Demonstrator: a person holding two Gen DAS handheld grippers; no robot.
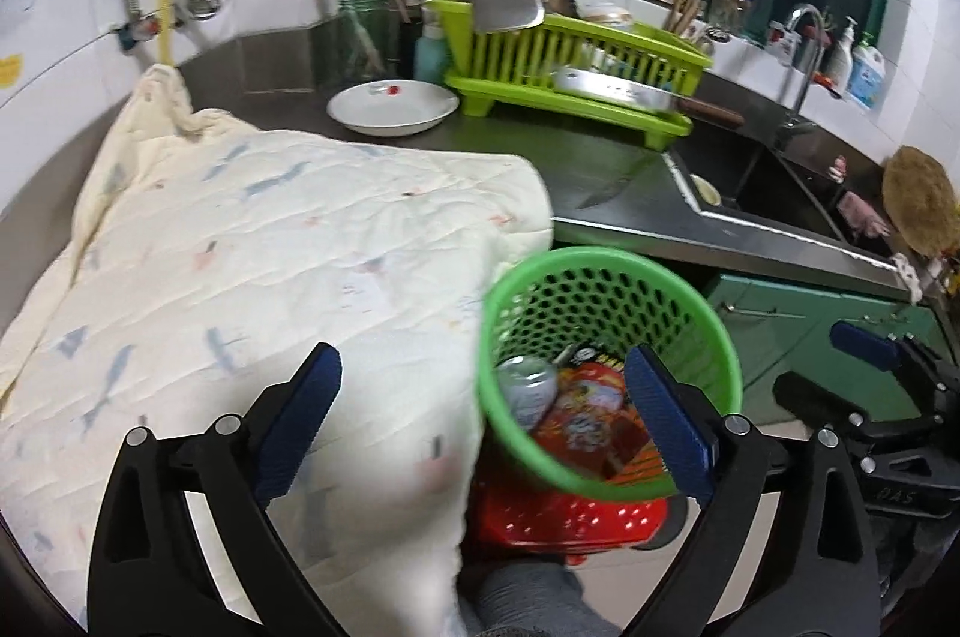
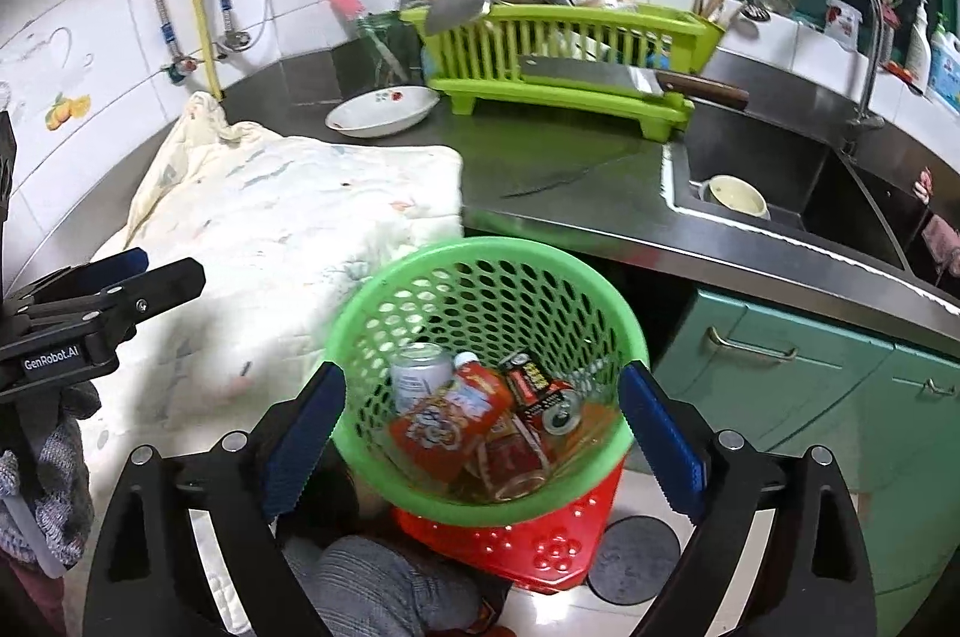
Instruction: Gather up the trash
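While both grippers gape, green basket (image 2: pixel 487 277) full

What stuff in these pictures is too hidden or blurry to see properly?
- Round green mesh plastic basket: left wrist view, its bottom is covered by the trash.
- Red plastic stool: both views, mostly hidden under the basket.
- Printed labels on the crushed drink cans: right wrist view, too small and blurred.

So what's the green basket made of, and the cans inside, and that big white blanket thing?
The green basket looks like glossy moulded plastic, with rows of round holes in its wall. The silver can and the red can look like thin printed metal; the red one shows a shiny end with a pull tab. The blanket looks like soft quilted cloth, matte, stitched and wrinkled.
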